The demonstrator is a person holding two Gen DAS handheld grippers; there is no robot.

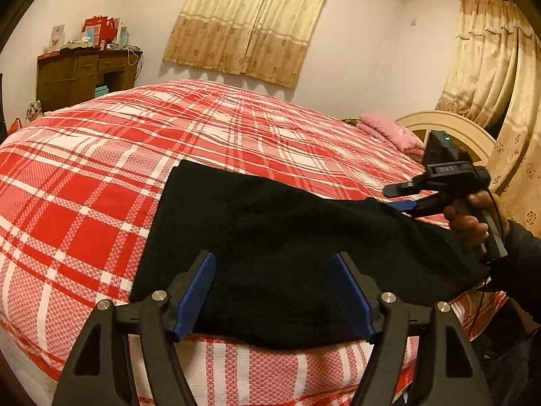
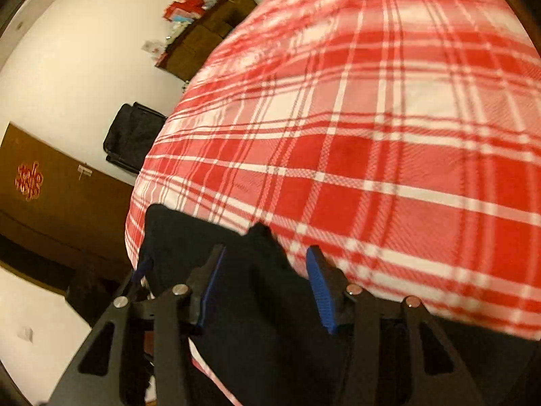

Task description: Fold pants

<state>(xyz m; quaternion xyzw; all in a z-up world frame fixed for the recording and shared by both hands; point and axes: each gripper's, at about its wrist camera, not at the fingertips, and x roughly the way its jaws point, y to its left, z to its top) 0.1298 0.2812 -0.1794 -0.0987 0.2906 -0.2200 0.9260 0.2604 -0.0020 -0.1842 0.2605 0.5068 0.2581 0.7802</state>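
Pants (image 1: 270,243) on plaid bed (image 1: 101,169), curtained room, both grippers' jaws apart.

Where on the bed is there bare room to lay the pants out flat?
Bare plaid bedspread runs left of the black pants and beyond them toward the curtained wall. It is crowded at the near right edge, where the right tongs and hand work, and by the pink pillow at the headboard.
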